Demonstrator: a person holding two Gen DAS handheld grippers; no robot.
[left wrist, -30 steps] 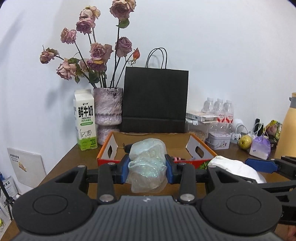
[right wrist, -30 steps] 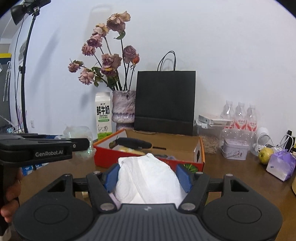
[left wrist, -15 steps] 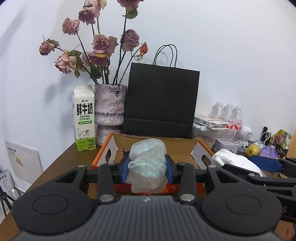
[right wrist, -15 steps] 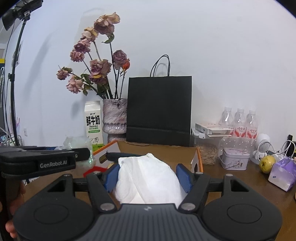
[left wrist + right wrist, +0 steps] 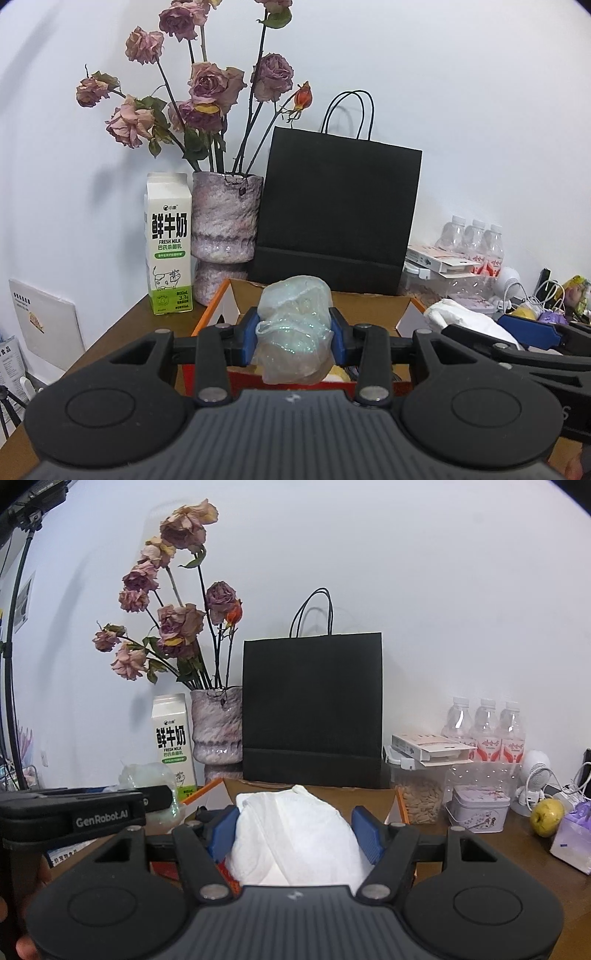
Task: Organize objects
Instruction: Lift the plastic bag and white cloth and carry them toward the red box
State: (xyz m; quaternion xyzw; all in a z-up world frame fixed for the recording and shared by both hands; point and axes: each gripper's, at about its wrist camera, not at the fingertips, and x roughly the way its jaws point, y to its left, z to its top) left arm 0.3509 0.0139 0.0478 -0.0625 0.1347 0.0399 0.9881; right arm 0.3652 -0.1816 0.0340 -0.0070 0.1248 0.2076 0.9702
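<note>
My left gripper (image 5: 294,334) is shut on a crumpled clear plastic bag (image 5: 293,328) with a greenish shimmer, held over the near wall of an orange cardboard box (image 5: 212,314). My right gripper (image 5: 295,830) is shut on a white crumpled bag (image 5: 295,838), held above the same box (image 5: 400,806). In the left wrist view the white bag (image 5: 469,321) and the right gripper's blue pad show at the right. From the right wrist, the clear bag (image 5: 147,777) and the left gripper's black body appear at the left. The box's inside is mostly hidden.
Against the wall behind the box stand a milk carton (image 5: 169,254), a pink vase of dried roses (image 5: 225,225) and a black paper bag (image 5: 336,210). To the right are water bottles (image 5: 484,725), a jar of seeds (image 5: 421,794), a tin (image 5: 478,808), a pear (image 5: 546,812) and a purple bag (image 5: 574,834).
Both grippers have moved forward toward the box and wall with their bags still held. The box now sits lower and closer under the fingers, and the carton, vase and black bag look larger.
</note>
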